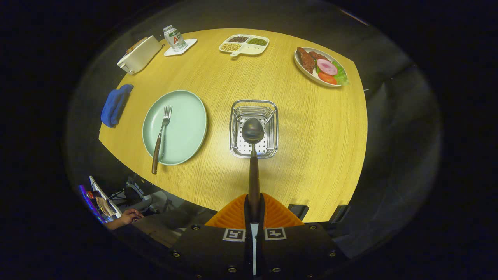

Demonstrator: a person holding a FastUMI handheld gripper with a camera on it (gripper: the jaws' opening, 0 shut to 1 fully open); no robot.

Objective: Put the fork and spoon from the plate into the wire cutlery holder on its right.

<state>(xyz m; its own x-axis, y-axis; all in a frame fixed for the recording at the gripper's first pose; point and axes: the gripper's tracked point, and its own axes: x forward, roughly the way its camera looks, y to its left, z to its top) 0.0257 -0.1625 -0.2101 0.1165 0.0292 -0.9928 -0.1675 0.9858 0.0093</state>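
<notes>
From the gripper view, we've got the gripper (254,208) clamped on the dark wooden handle of the metal spoon (253,144), both fingers pressing it, bowl hanging right over the square wire cutlery holder (253,128). The wooden-handled metal fork (161,134) lies on the round pale green plate (175,127), left of the holder, on our round wooden table (311,128).

The wooden table (311,136) carries a green plate (183,128), wire cutlery holder (272,112), blue cloth (114,104), toaster (140,54), coaster (188,44), divided dish (253,48) and food plate (307,74).
</notes>
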